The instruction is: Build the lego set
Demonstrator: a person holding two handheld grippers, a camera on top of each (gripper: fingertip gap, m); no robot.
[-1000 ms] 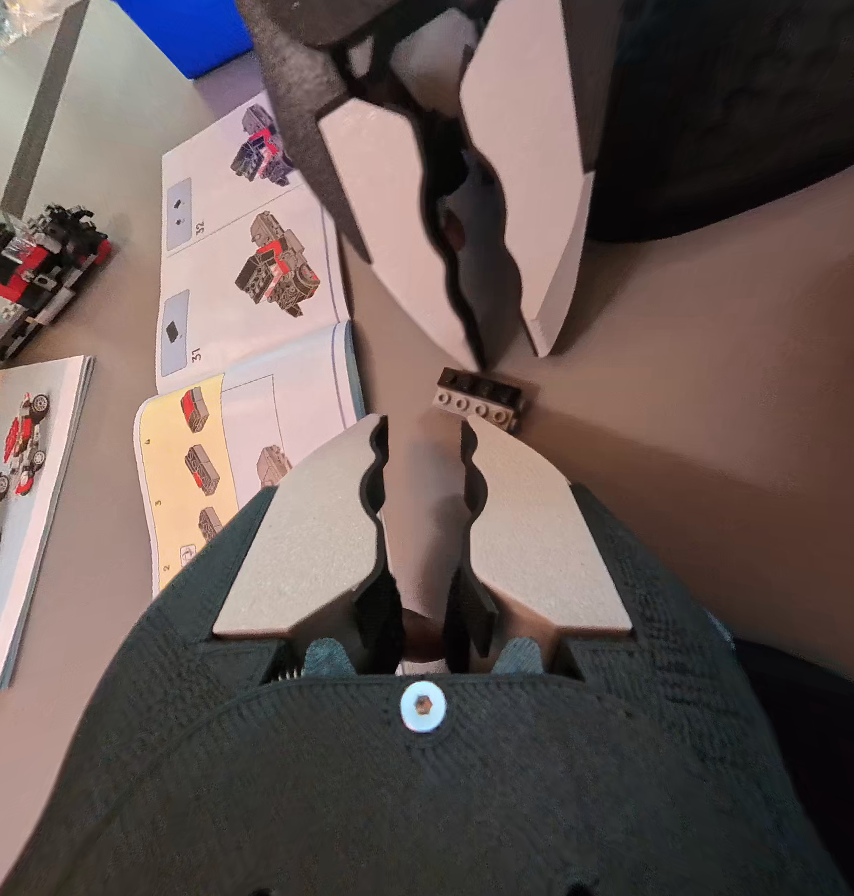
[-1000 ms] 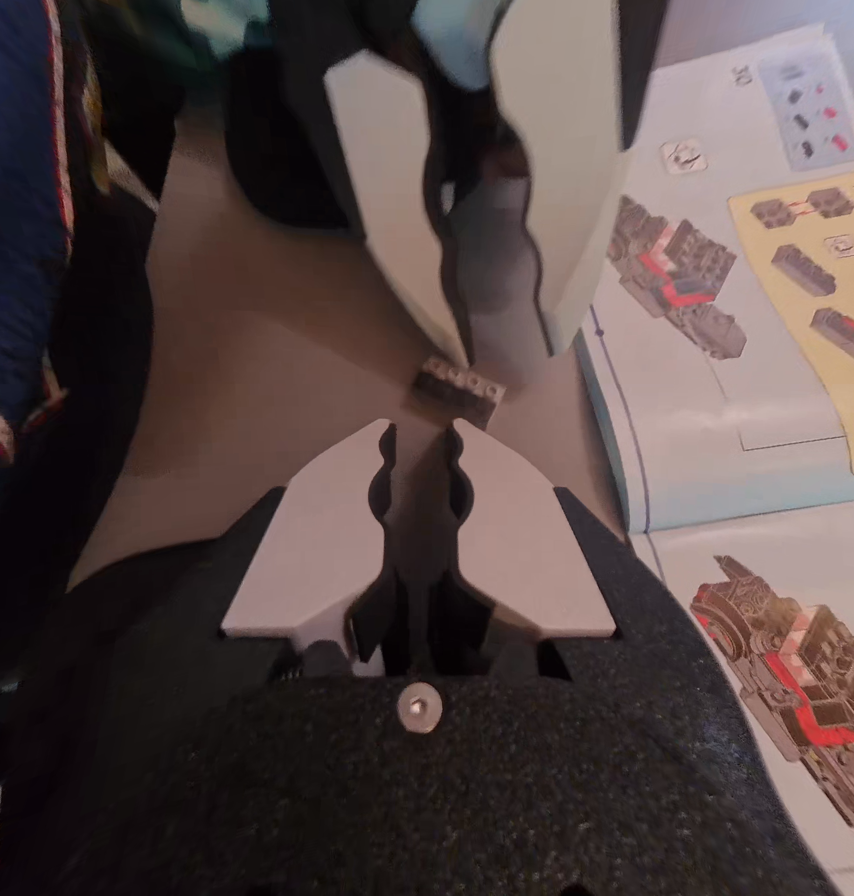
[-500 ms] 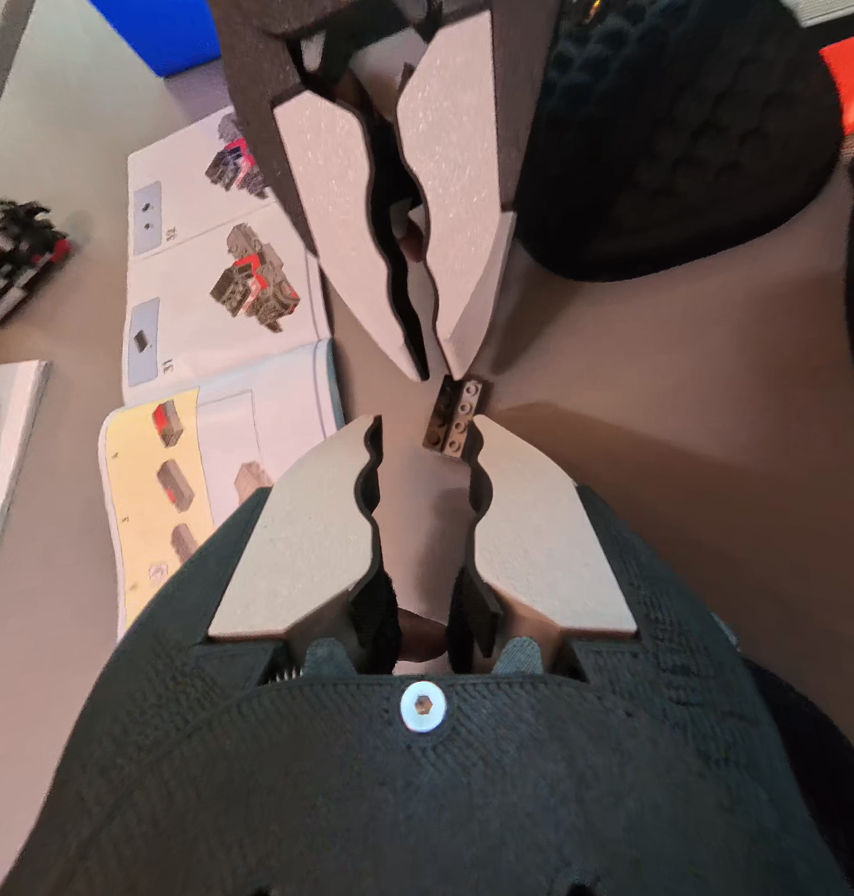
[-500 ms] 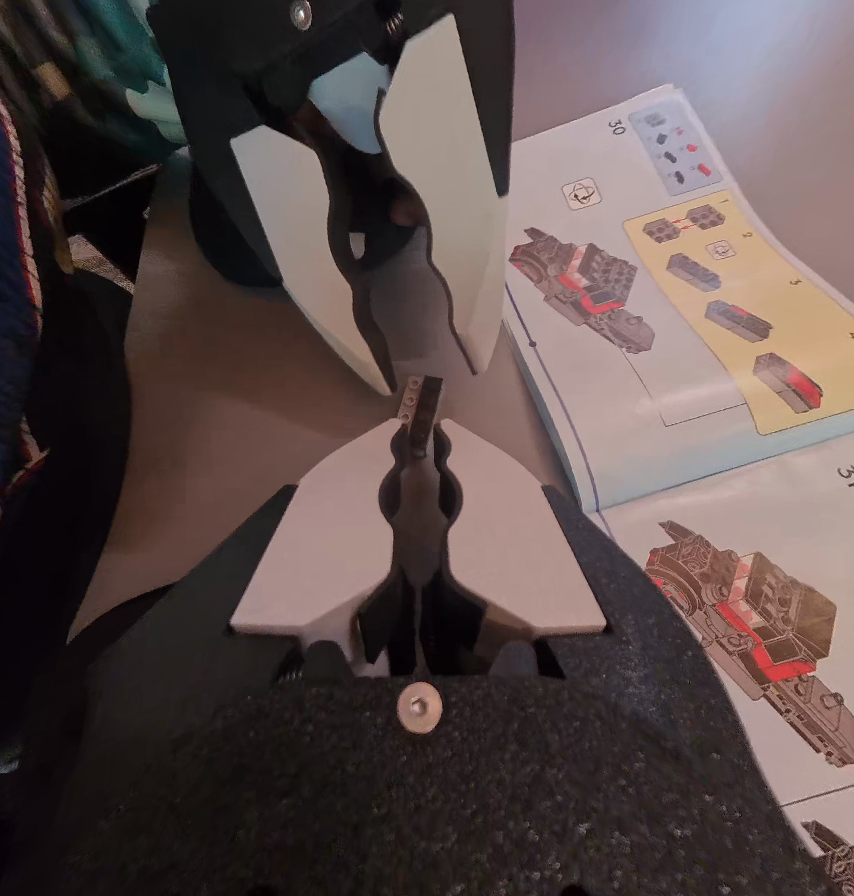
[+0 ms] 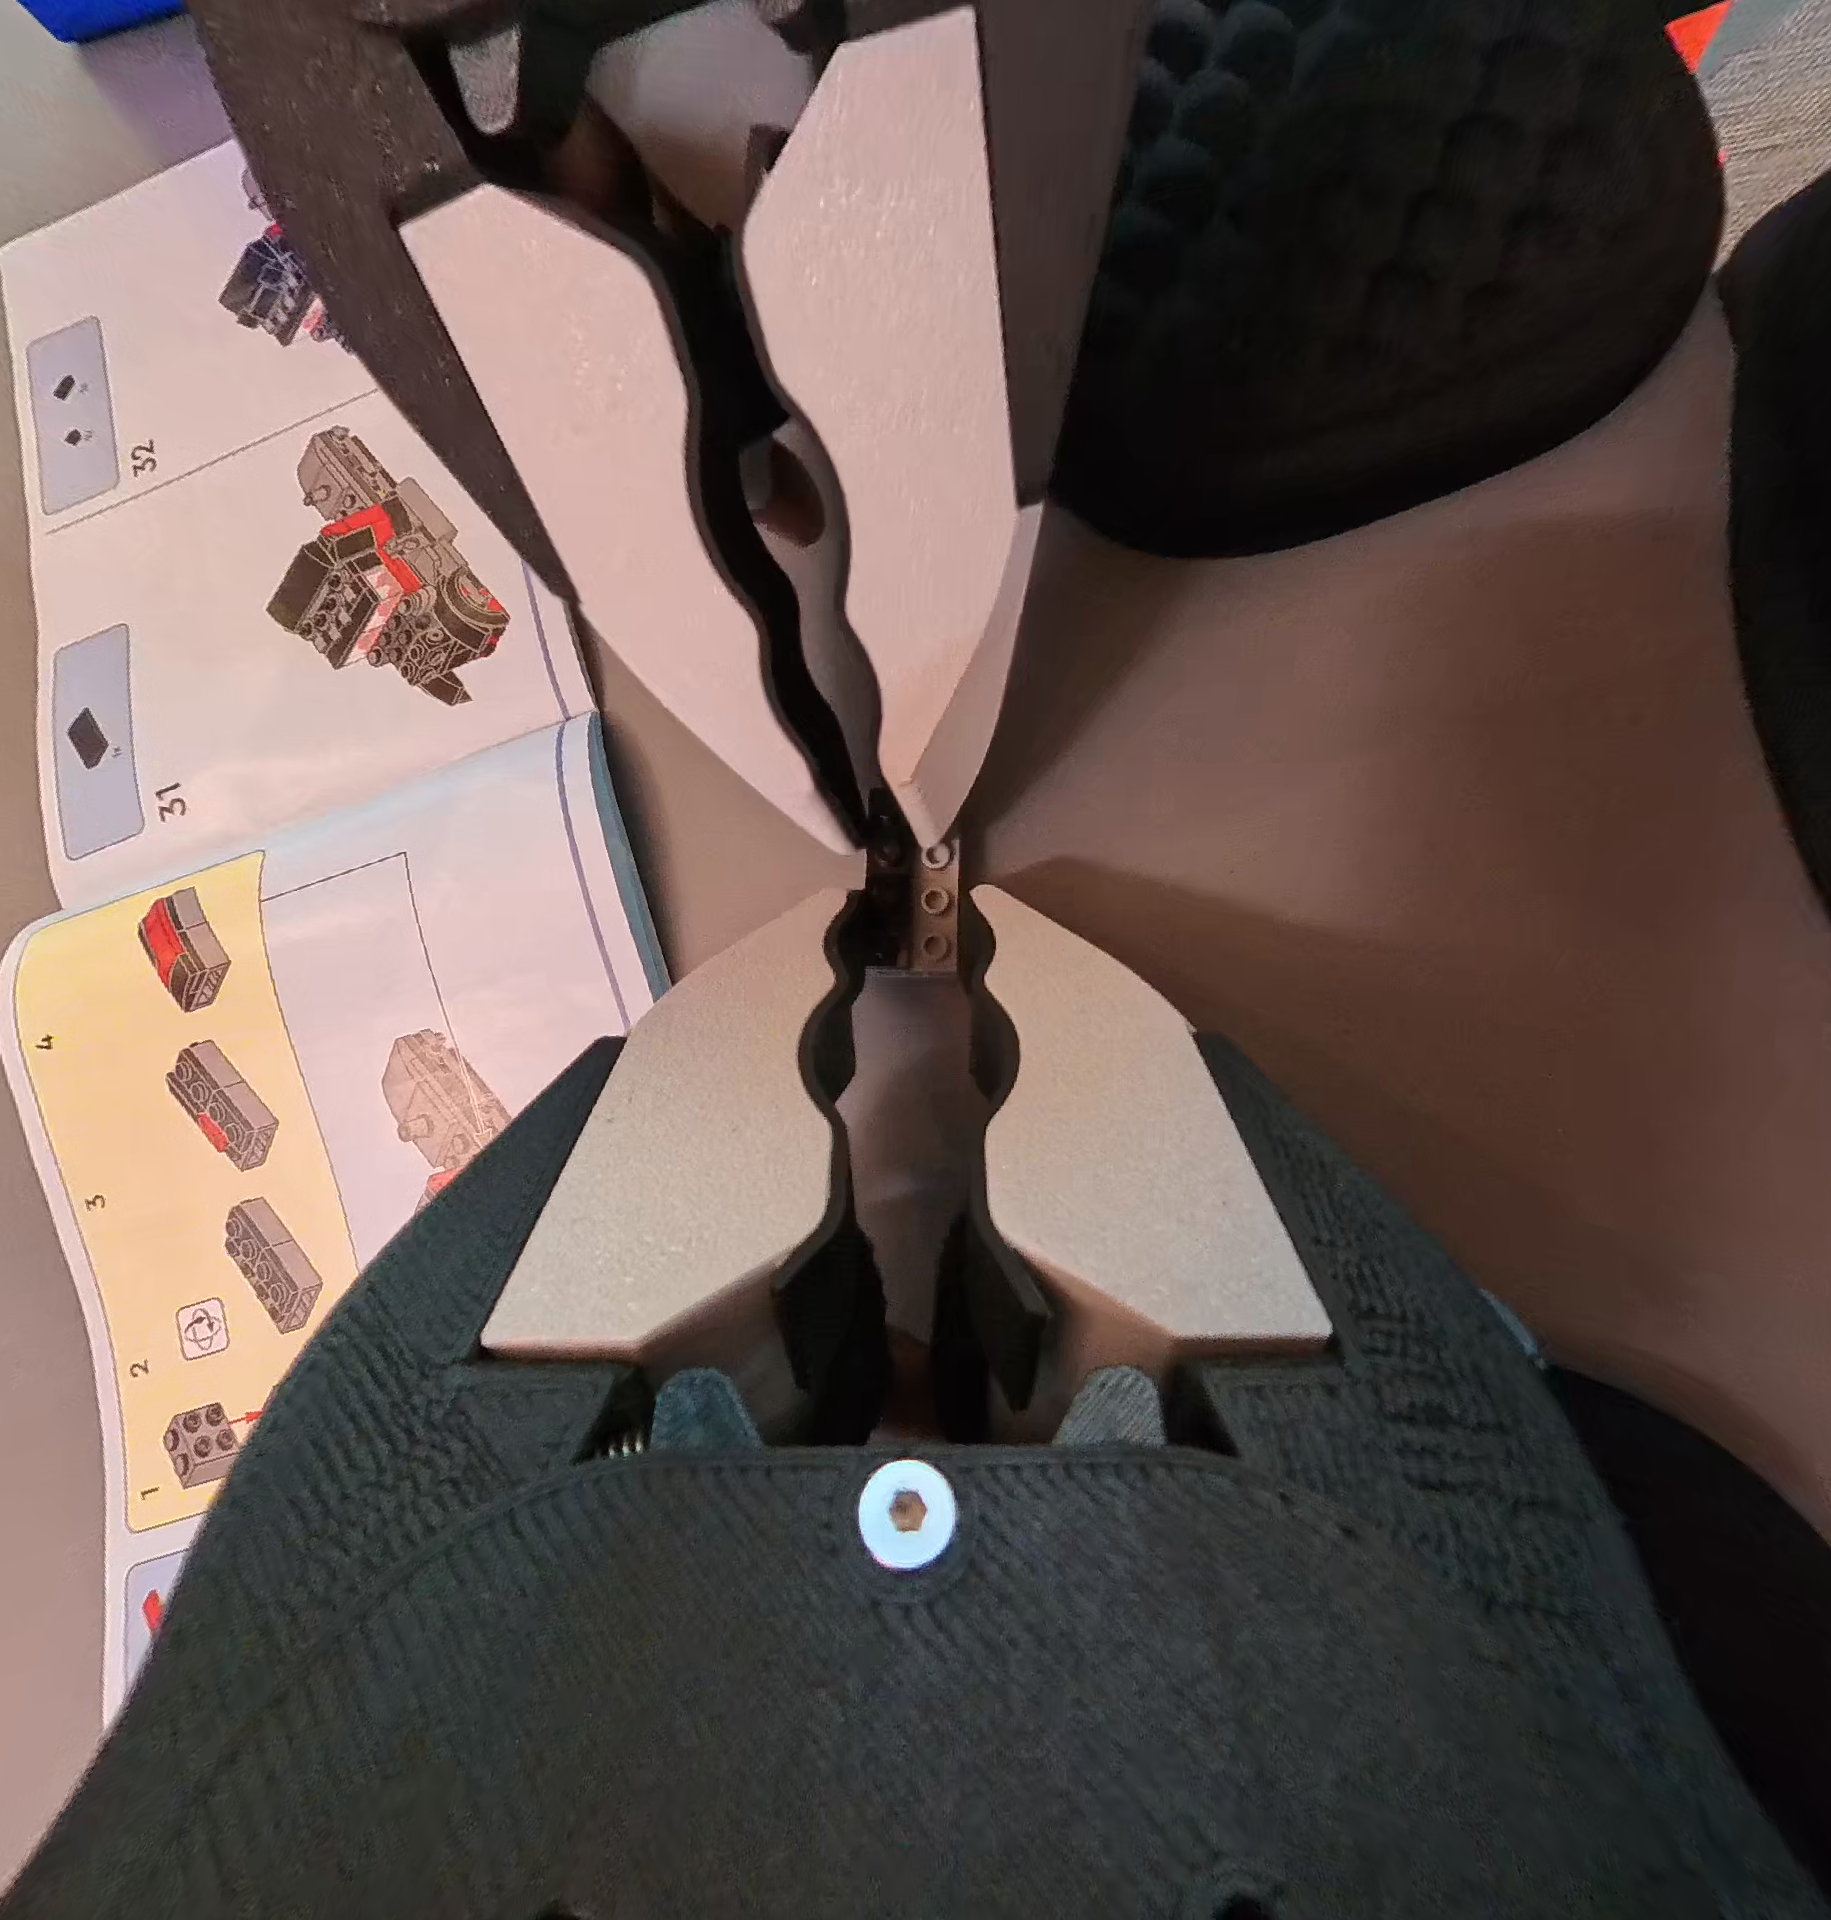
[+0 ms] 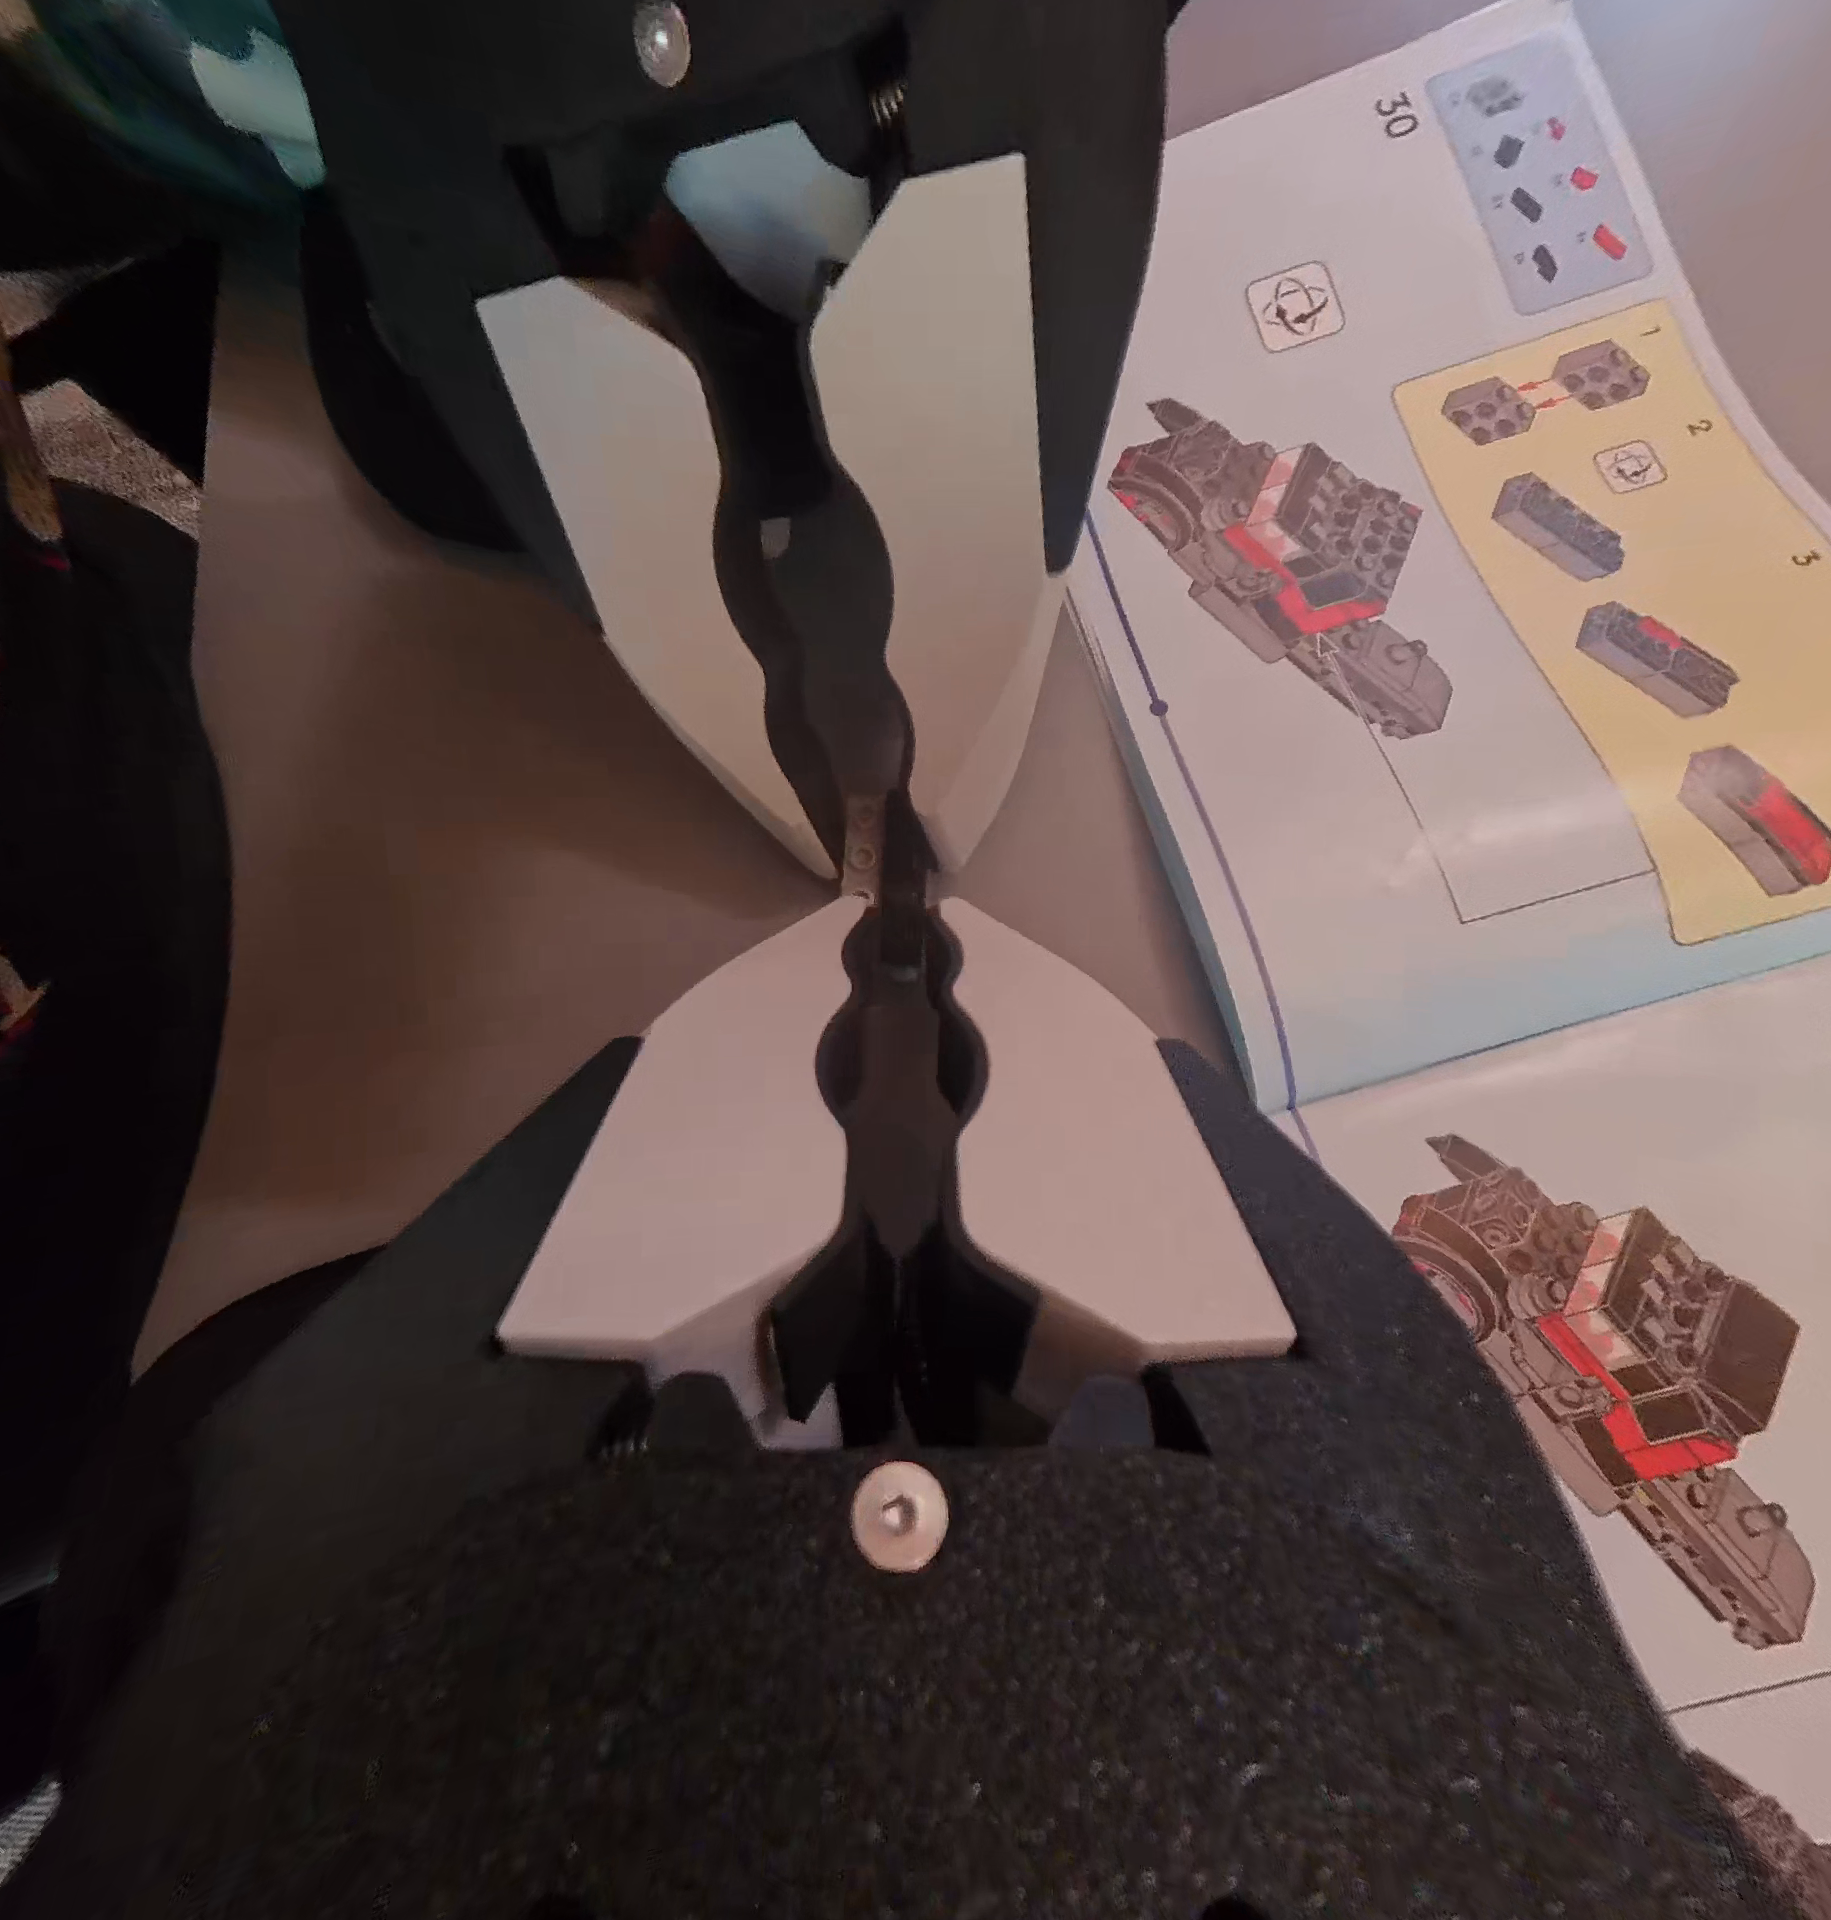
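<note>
A plain tan-grey table (image 5: 1410,852) carries everything here. An open instruction booklet (image 5: 298,644) lies flat on it, its pages showing pictured building steps in grey, black and red, one panel yellow; the right wrist view shows the same booklet (image 6: 1410,727). A black knobbly-textured object (image 5: 1410,270) sits on the table well apart from the booklet.

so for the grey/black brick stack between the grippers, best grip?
Take the brick stack across its two long flat sides, at one short end, approaching along its length. It is a narrow bar with studs on the upward face, so the smooth sides suit flat fingers. Both the left gripper and right gripper appear to pinch it this way, from opposite ends.
</note>
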